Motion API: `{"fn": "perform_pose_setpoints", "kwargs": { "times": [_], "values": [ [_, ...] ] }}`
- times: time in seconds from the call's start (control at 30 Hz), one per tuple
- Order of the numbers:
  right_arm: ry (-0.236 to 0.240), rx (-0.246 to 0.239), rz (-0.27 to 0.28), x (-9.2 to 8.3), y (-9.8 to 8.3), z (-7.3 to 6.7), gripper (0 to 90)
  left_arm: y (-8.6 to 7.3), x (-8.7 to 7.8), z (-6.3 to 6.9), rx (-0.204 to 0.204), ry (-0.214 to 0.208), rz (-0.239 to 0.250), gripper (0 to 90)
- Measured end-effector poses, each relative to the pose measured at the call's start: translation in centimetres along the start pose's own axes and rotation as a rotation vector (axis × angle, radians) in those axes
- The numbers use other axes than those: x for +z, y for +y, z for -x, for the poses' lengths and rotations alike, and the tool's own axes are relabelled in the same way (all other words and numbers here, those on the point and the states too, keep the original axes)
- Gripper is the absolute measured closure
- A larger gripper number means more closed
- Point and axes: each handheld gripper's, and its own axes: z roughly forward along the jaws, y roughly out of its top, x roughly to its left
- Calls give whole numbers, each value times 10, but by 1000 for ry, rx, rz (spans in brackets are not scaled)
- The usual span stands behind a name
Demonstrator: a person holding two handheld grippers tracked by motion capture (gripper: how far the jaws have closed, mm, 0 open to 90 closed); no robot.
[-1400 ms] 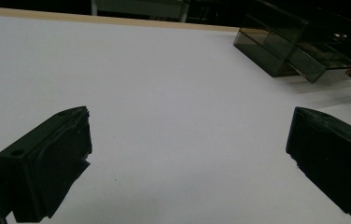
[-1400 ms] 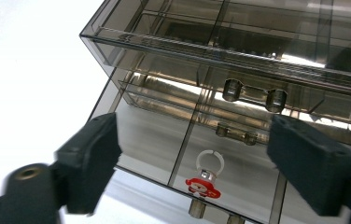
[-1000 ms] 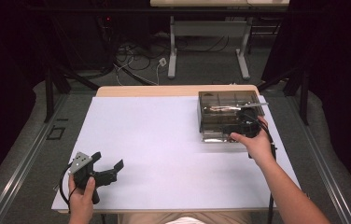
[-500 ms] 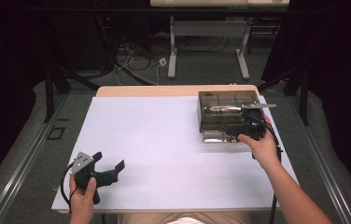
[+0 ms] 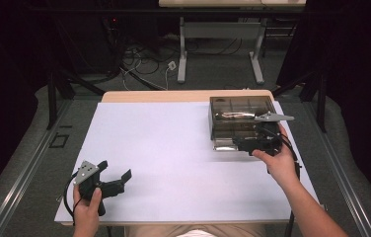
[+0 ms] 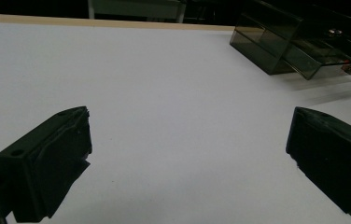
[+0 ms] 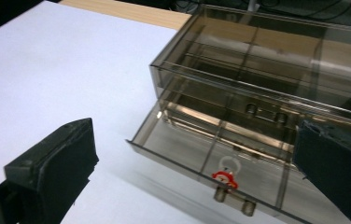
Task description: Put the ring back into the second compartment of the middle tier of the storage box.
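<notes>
Counting from the left, one black two-jaw left gripper with a grey three-cornered plate rests near the front left corner of the white table top, held in one hand; its jaws stand spread wide, released, with nothing between them, and in the left gripper view only bare white surface lies in the gap. One table carries everything, its pale wooden edge showing at the far side. Farther right stands one smoky transparent plastic drawer box near the far right corner. One drawer of it is pulled out toward the person, with thin dividers splitting it into compartments. Inside that open drawer, near its front wall, lies one small red and white ring-shaped piece; a few small metal fittings sit on the drawer front. At the far right, one black right gripper, held in the other hand, hovers just in front of the open drawer; its jaws have just been opening and now gape wide, gripping nothing. No brand, label or writing can be read anywhere.
</notes>
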Motion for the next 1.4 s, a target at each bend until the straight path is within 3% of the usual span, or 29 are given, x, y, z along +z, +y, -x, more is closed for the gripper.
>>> {"fn": "perform_pose_setpoints", "kwargs": {
  "times": [0.33, 0.73, 1.1, 1.4],
  "values": [
    [56, -30, 51, -17, -10, -21, 0, 0, 0, 0, 1, -2, -4, 2],
    [81, -54, 106, -41, -23, -40, 0, 0, -1, 0, 0, -2, 4, 2],
    [80, -56, 126, -50, -48, -42, 0, 0, -2, 0, 4, -3, 7, 2],
    [60, -34, 109, -43, -74, -38, 11, 1, -2, 1, 7, -4, 8, 2]
  ]
}}
